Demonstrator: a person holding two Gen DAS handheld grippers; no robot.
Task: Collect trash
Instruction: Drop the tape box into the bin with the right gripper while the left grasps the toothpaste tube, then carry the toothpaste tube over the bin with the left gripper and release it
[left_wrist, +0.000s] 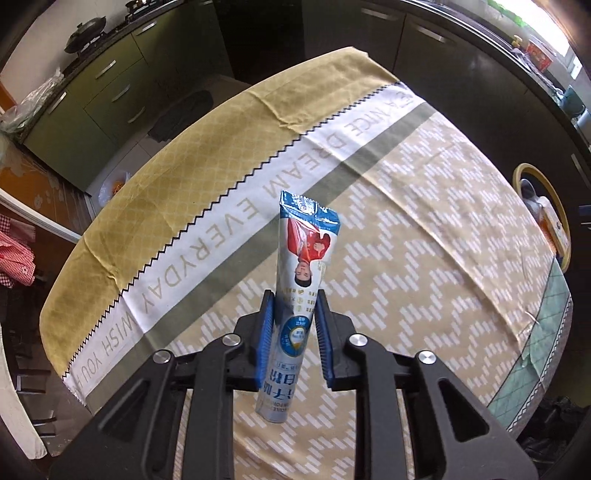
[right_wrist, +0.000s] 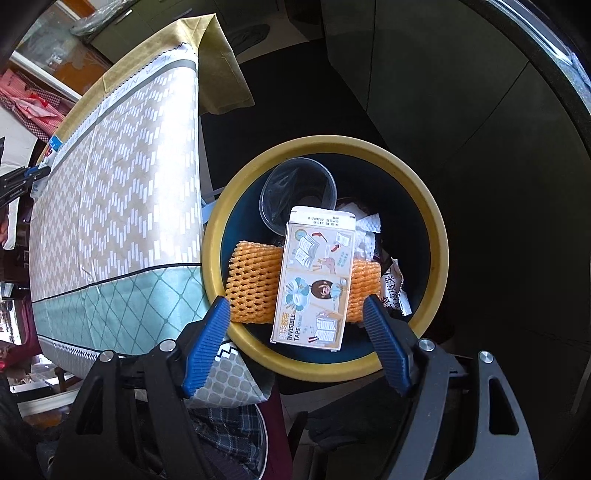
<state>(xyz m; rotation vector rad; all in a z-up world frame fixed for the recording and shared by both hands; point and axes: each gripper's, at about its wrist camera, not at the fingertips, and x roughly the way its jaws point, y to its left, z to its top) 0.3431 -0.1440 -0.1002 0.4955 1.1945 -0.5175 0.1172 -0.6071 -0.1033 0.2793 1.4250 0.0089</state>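
Looking down through my left wrist camera, I find the surface (left_wrist: 424, 236) covered by a patterned cloth: a mustard diamond-print border, a white band with printed lettering, a grey stripe, then a beige field of white dashes, with a teal lattice strip at the near edge. Green cabinets (left_wrist: 110, 92) with metal handles run along the far wall, a dark wok (left_wrist: 85, 35) sits on the counter above them, and red checked fabric (left_wrist: 14, 254) hangs at the left edge. No loose items lie on the cloth within either view. Beside the surface stands a round bin (right_wrist: 439, 236) with a yellow rim and dark blue interior. It holds a clear plastic cup (right_wrist: 295, 188), orange foam netting (right_wrist: 251, 284), crumpled white paper (right_wrist: 365, 232), a printed wrapper (right_wrist: 395, 284) and, on top, a flat carton marked "invisible tape" (right_wrist: 314, 280). My right gripper (right_wrist: 295, 343) hangs directly over the bin, blue pads spread wide, nothing between them; the carton lies below in the bin. My left gripper (left_wrist: 293, 332) is closed narrowly on a toothpaste tube (left_wrist: 301, 266), both pads pressing its sides at mid-length. The tube is silver-white with blue trim and a red-clad figure printed near its crimped end, which points away from me above the cloth; the tube is dented and creased.
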